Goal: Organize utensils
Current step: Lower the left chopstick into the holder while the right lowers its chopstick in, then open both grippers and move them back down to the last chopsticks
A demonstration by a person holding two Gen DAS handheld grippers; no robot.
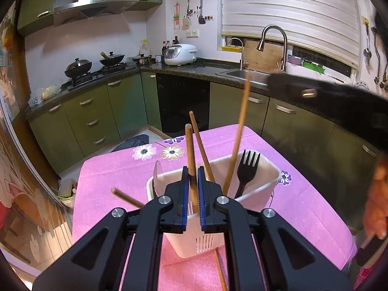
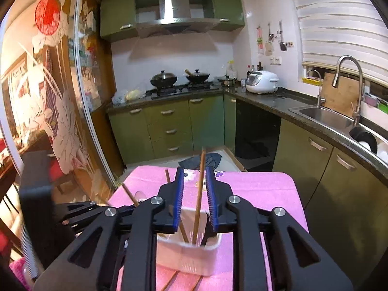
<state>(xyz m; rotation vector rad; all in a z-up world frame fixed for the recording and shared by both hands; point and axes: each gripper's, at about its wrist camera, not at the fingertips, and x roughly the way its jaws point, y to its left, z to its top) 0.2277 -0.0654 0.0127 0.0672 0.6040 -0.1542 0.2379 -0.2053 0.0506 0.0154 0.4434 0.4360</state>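
Observation:
A white utensil holder (image 1: 262,181) stands on the pink table mat (image 1: 116,174). It holds a black fork (image 1: 247,167), a spoon (image 1: 158,172) and wooden chopsticks. My left gripper (image 1: 193,173) is shut on one chopstick (image 1: 190,150), upright over the holder. My right gripper (image 2: 194,178) is open above the holder (image 2: 191,254); a blurred chopstick (image 2: 200,189) stands loose between its jaws, its lower end in the holder. This chopstick also shows in the left wrist view (image 1: 238,135). More chopsticks (image 1: 220,269) lie on the mat in front of the holder.
The table sits in a kitchen with green cabinets (image 1: 97,111), a stove with woks (image 1: 80,69) and a sink (image 2: 322,116). A glass sliding door (image 2: 55,111) is on the left. The right gripper's black body (image 1: 339,104) crosses the left wrist view.

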